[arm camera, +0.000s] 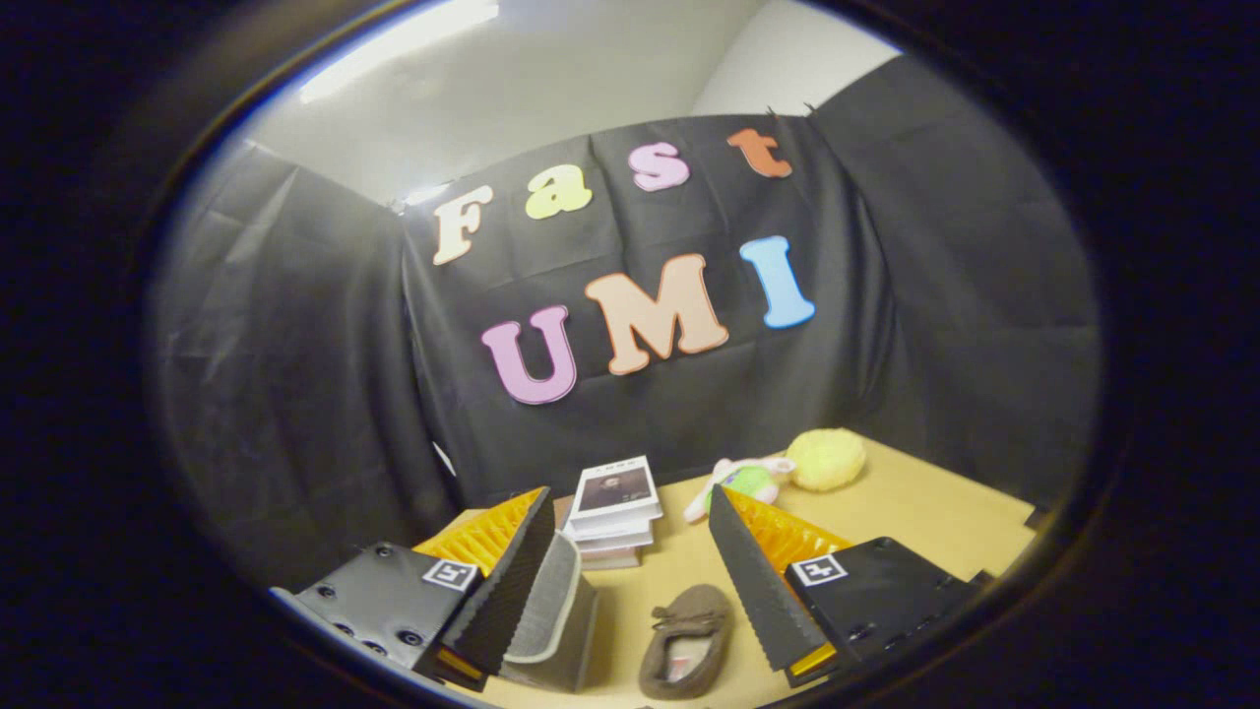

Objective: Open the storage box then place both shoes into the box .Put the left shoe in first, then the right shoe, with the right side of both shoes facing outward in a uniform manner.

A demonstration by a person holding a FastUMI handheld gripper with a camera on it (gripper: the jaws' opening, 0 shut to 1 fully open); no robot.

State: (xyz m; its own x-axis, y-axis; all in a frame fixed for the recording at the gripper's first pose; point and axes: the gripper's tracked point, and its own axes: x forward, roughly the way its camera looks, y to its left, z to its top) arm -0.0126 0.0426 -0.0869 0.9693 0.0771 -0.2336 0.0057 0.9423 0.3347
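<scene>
Fingers of hand-held gripper [630,581] spread apart, empty | brown suede slipper [687,640] on tan desk [935,522] between fingers, long axis running away from gripper | grey fabric storage box [556,615] touching left finger | next: likely box.

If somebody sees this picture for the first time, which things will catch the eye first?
Probably the open gripper, its fingers spread wide with a brown slipper on the tan table between them. Beyond the fingers sit a stack of books and a yellow-headed plush toy near the black cloth wall.
</scene>
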